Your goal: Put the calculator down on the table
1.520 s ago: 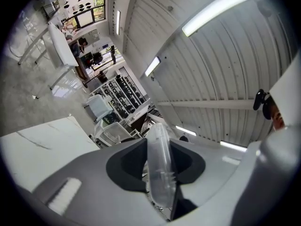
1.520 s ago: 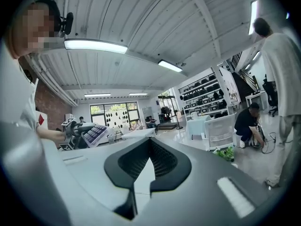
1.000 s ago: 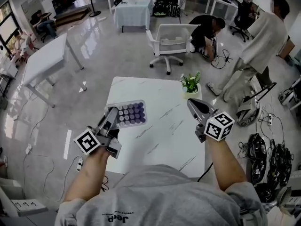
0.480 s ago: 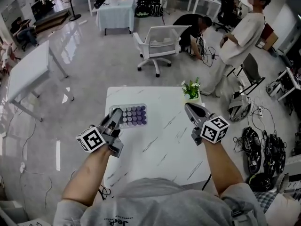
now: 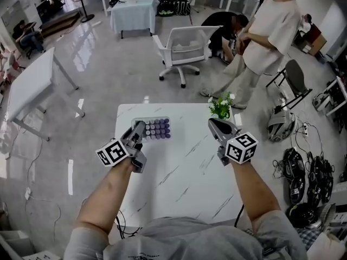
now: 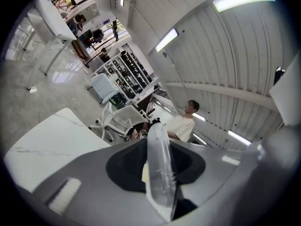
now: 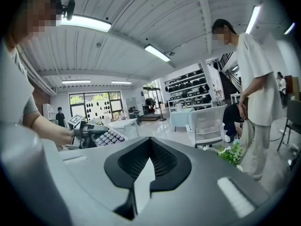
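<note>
Head cam: above the person, steeply down on table [image 5: 184, 167]. Gripper cams: tight behind own jaws, tilted up toward ceiling [image 6: 211, 55] (mostly roof). All three share the white chair [image 5: 184, 42].

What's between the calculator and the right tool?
Nothing but bare white table, seen in the head view. The left tool holds the calculator, and the right tool hangs across from it, shut.

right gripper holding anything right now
No, the right gripper has its jaws pressed together with nothing between them.
</note>
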Motion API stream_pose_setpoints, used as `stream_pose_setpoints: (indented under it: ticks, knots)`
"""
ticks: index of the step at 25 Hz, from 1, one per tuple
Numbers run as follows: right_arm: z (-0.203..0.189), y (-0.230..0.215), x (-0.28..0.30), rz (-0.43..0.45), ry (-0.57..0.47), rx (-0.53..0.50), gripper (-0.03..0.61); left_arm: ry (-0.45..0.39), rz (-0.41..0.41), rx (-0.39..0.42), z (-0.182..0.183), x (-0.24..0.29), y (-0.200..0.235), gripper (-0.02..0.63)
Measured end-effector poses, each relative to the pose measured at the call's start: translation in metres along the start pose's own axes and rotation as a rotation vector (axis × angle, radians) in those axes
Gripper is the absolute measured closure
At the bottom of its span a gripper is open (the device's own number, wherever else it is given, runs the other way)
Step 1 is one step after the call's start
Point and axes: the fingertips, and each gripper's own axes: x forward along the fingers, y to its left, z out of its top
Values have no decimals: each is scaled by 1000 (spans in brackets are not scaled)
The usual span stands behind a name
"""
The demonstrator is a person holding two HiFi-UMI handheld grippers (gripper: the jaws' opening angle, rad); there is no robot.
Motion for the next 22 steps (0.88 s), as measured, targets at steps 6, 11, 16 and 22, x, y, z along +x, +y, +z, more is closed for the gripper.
stream_pose_setpoints:
  ticks: [6, 11, 16, 22]
  knots:
    - [-29, -18, 24, -6, 42, 18, 575, 38, 32, -12, -16, 46, 43, 454]
    - [-49, -23, 36, 4, 68, 42, 575, 49, 67, -38, -37, 70, 72, 454]
    - [-64, -29, 50, 21, 85, 63, 575, 72, 99, -33, -49, 96, 97, 454]
    - [-76, -41, 57, 18, 92, 72, 575, 105, 116, -30, -68, 121, 120, 454]
